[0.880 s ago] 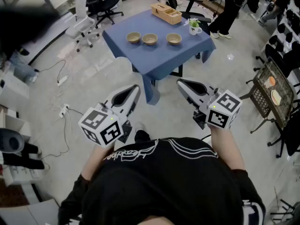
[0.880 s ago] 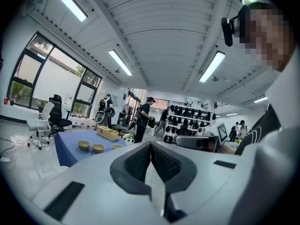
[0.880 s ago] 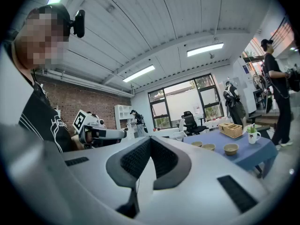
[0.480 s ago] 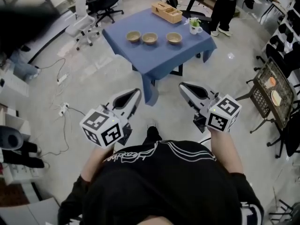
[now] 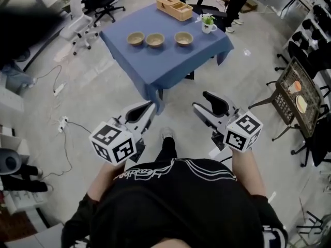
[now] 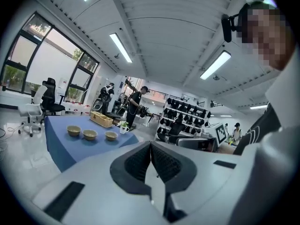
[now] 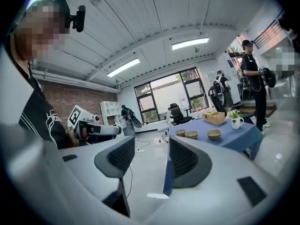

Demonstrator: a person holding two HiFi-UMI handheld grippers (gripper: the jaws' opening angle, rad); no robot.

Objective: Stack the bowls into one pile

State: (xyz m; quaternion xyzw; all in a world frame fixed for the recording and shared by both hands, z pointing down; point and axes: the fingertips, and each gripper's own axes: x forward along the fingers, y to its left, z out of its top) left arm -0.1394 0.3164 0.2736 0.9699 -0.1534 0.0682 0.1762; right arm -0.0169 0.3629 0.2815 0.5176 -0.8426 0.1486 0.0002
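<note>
Three tan bowls stand apart in a row on the blue-clothed table (image 5: 170, 66): the left bowl (image 5: 136, 38), the middle bowl (image 5: 154, 39) and the right bowl (image 5: 183, 38). They also show far ahead in the left gripper view, the left bowl (image 6: 73, 131) among them, and in the right gripper view, where the right bowl (image 7: 214, 134) is nearest. Both grippers hang over the floor well short of the table. My left gripper (image 5: 149, 107) (image 6: 151, 146) is shut with nothing in it. My right gripper (image 5: 203, 103) (image 7: 151, 153) stands open and empty.
A wooden box (image 5: 175, 8) and a white mug with a plant (image 5: 208, 24) sit at the table's far side. Office chairs (image 5: 77, 19) stand at the left, cables and a power strip (image 5: 63, 122) lie on the floor, and a wire cart (image 5: 296, 94) stands at the right. A person (image 7: 251, 86) stands beyond the table.
The right gripper's jaws have parted. The person has stepped towards the table, and a foot has come further into view below the grippers. The left gripper stays shut.
</note>
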